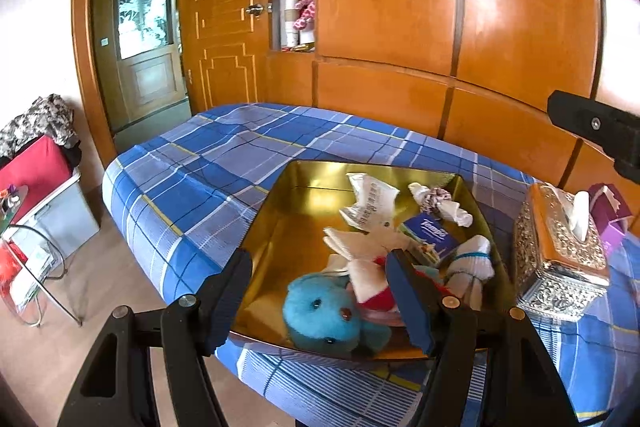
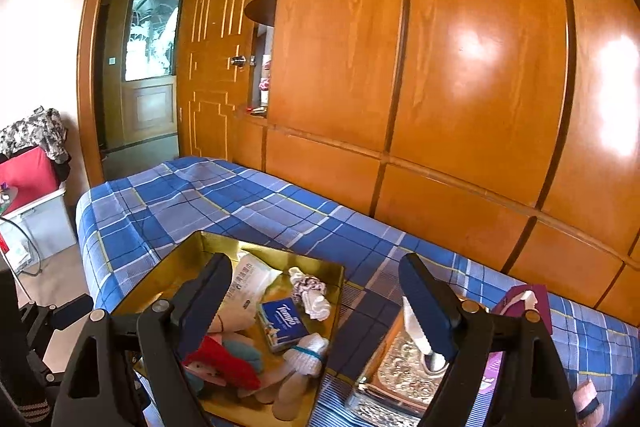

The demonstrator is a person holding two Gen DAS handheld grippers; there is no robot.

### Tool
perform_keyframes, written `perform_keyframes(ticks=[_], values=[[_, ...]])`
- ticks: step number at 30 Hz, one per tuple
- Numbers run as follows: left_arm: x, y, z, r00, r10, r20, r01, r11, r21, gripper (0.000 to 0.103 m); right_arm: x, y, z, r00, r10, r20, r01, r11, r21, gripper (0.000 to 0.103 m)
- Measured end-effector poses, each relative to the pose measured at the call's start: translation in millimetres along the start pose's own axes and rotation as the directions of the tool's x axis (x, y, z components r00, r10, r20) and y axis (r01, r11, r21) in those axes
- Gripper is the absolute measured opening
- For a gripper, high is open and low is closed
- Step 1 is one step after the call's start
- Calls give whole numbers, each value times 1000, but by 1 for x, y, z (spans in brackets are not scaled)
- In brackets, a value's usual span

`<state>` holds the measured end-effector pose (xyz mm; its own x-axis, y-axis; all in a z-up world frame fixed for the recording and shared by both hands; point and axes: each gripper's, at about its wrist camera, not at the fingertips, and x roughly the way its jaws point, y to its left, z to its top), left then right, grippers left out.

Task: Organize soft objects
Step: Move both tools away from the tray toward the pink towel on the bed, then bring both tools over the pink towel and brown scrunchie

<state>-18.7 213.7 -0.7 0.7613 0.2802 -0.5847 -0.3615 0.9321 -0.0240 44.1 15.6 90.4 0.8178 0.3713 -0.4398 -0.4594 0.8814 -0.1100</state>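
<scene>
A gold tray [image 1: 296, 223] [image 2: 180, 267] lies on the blue plaid bed. It holds a blue plush toy [image 1: 320, 315], a white and red plush [image 1: 368, 267] [image 2: 224, 359], a white packet [image 1: 370, 205] [image 2: 244, 291], a Tempo tissue pack [image 1: 430, 237] [image 2: 282, 323], rolled white socks [image 1: 472, 263] [image 2: 308, 351] and a scrunchie bundle [image 1: 440, 203] [image 2: 310, 291]. My left gripper [image 1: 320, 303] is open and empty above the tray's near edge. My right gripper [image 2: 316, 307] is open and empty, between the tray and the tissue box.
An ornate silver tissue box [image 1: 560, 251] [image 2: 400, 367] stands right of the tray, with a purple packet [image 1: 608, 215] [image 2: 524, 303] behind it. A wooden wardrobe [image 1: 440, 7] backs the bed. A pink soft item [image 2: 586, 399] lies at the far right. Storage boxes [image 1: 52, 199] stand on the floor.
</scene>
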Motion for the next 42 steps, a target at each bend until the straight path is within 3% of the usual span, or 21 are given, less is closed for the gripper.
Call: perform_keyframes(ticks=[6, 12, 17, 23, 26, 29, 32, 35, 36, 39, 41, 42], values=[[-8, -32, 1, 998, -56, 9, 55, 994, 92, 70, -7, -42, -10, 999, -48, -3, 48, 998, 32, 87], [-19, -83, -1, 982, -187, -1, 182, 959, 219, 70, -21, -119, -34, 984, -175, -29, 176, 981, 75, 87], [-30, -134, -9, 949, -314, -38, 309, 893, 328, 70, -37, -189, -60, 945, -315, -82, 324, 938, 127, 87], [-43, -190, -23, 899, -425, -108, 426, 787, 446, 70, -56, -272, -99, 868, -455, -197, 490, 850, 193, 87], [-48, -216, -32, 877, -459, -143, 464, 731, 500, 70, -62, -313, -122, 822, -504, -265, 561, 795, 229, 87], [-53, -238, -39, 859, -483, -170, 491, 683, 540, 70, -70, -359, -148, 765, -554, -329, 639, 717, 278, 87], [-59, -261, -44, 838, -509, -198, 520, 633, 573, 70, -77, -395, -167, 721, -583, -376, 691, 643, 329, 87], [-63, -283, -51, 820, -527, -225, 543, 588, 599, 70, -85, -432, -189, 670, -604, -431, 742, 535, 404, 87], [-64, -292, -53, 810, -535, -239, 556, 573, 602, 70, -91, -446, -197, 669, -584, -459, 741, 482, 467, 87], [-67, -311, -58, 792, -551, -265, 581, 545, 604, 70, -103, -463, -214, 655, -555, -513, 749, 391, 535, 87], [-69, -328, -62, 782, -558, -278, 590, 520, 618, 70, -110, -473, -229, 687, -491, -535, 716, 335, 612, 87], [-70, -333, -64, 776, -562, -285, 597, 511, 619, 70, -113, -474, -233, 692, -480, -540, 710, 318, 628, 87]])
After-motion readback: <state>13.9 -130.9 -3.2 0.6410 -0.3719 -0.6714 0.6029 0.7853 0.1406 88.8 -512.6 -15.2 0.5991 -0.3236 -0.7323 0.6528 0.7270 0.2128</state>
